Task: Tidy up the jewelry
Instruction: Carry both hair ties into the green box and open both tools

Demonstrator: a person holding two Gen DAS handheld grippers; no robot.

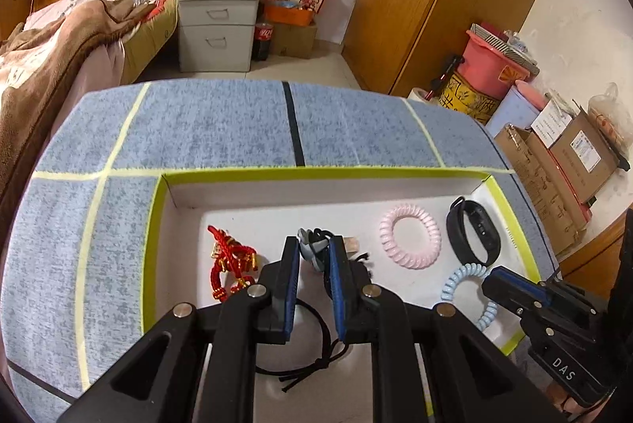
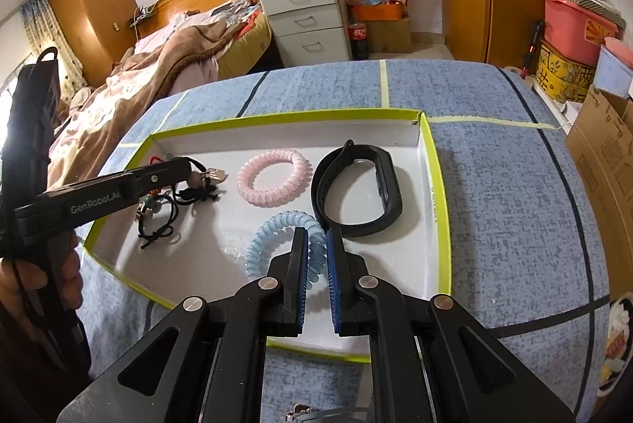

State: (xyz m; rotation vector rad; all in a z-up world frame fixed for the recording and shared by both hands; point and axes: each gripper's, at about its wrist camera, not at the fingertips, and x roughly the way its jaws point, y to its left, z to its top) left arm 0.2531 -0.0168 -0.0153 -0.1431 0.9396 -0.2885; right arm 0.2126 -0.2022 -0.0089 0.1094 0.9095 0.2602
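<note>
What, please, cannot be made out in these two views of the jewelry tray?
- Grey-and-black hair tie, left wrist view: partly hidden between the left hand-held gripper fingers; contact unclear.
- Pale blue spiral hair tie, right wrist view: near side covered by the right hand-held gripper.
- Metallic item: cut off by the bottom edge.

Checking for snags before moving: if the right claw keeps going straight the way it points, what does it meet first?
The blue coil hair tie: the right claw already sits shut on its near loop. Straight beyond lies the black wristband.
</note>
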